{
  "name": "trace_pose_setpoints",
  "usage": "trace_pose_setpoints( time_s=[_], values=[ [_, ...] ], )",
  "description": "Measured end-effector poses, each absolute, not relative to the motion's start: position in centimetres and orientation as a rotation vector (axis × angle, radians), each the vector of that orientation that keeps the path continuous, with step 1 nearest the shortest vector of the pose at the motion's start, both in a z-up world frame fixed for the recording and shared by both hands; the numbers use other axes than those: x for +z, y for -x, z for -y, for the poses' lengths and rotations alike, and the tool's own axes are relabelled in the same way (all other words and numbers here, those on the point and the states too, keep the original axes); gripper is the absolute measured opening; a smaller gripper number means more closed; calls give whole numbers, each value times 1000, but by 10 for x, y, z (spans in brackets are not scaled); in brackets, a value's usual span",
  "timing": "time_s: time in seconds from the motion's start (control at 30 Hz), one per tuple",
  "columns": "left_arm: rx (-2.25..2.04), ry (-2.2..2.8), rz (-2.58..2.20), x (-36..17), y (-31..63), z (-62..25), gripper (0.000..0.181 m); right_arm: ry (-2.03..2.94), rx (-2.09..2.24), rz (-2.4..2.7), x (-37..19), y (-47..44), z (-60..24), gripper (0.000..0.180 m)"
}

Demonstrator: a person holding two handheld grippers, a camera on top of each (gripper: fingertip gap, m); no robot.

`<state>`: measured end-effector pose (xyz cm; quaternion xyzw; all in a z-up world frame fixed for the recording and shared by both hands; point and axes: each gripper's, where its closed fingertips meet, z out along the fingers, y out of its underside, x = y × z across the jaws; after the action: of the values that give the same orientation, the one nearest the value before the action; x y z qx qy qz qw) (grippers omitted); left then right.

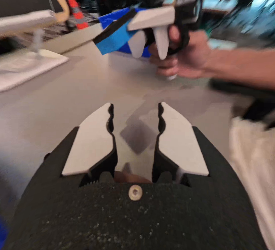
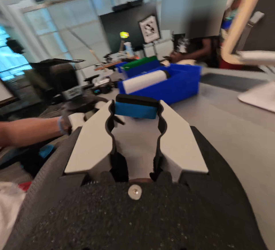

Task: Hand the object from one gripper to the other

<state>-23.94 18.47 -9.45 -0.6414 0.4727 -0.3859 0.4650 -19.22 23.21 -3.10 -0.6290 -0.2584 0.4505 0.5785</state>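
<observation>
A: Blue and black, that is the object (image 2: 136,108): a flat block, light blue with a black strip along one long edge. It sits between the fingertips of the right claw (image 2: 136,109), gripped by its two ends, so its long axis runs across, from one finger to the other.

B: And the left claw (image 1: 135,113)?

A: It carries nothing. Its fingers stand moderately apart, pointing down toward the grey table (image 1: 74,93), and only the table surface shows between them.

B: Which way does the object lie from it?

A: In the left wrist view the block (image 1: 113,34) is ahead and higher, a little to the right, lifted above the table and tilted. The right claw (image 1: 148,55) comes in from the right side, with a hand (image 1: 186,55) around its handle. I judge the left claw must rise and go forward, and take the free long side, because the ends are already occupied.

B: What is around them?

A: Behind the block, on the table, is a blue bin (image 2: 171,87) with a white roll (image 2: 145,81) lying in it. A white stand base (image 2: 259,98) is on the far right. The room behind is an office, strongly blurred; an orange cone (image 1: 76,11) is on the floor.
</observation>
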Motion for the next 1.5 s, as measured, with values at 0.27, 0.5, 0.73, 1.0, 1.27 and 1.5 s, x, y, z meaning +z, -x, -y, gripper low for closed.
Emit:
trace_pose_setpoints(
  time_s=[0.27,0.5,0.73,1.0,1.27,1.5],
  values=[
    [-1370,1480,-945,-48,249,-179,70,1374,1330,837,-27,236,-182,57],
    [-1385,1442,-997,-49,246,-169,56,1421,1354,894,-41,254,-175,58],
    [-1126,1469,-962,-55,255,-196,55,1536,1347,789,-54,244,-195,63],
    [-93,1353,-1214,-85,273,-234,56,1720,989,645,-85,225,-237,68],
    [373,1152,-1343,-94,263,-228,56,1803,904,672,-96,261,-223,75],
    [387,1116,-1308,-89,260,-222,56,1848,670,743,-102,261,-223,55]
  ],
)
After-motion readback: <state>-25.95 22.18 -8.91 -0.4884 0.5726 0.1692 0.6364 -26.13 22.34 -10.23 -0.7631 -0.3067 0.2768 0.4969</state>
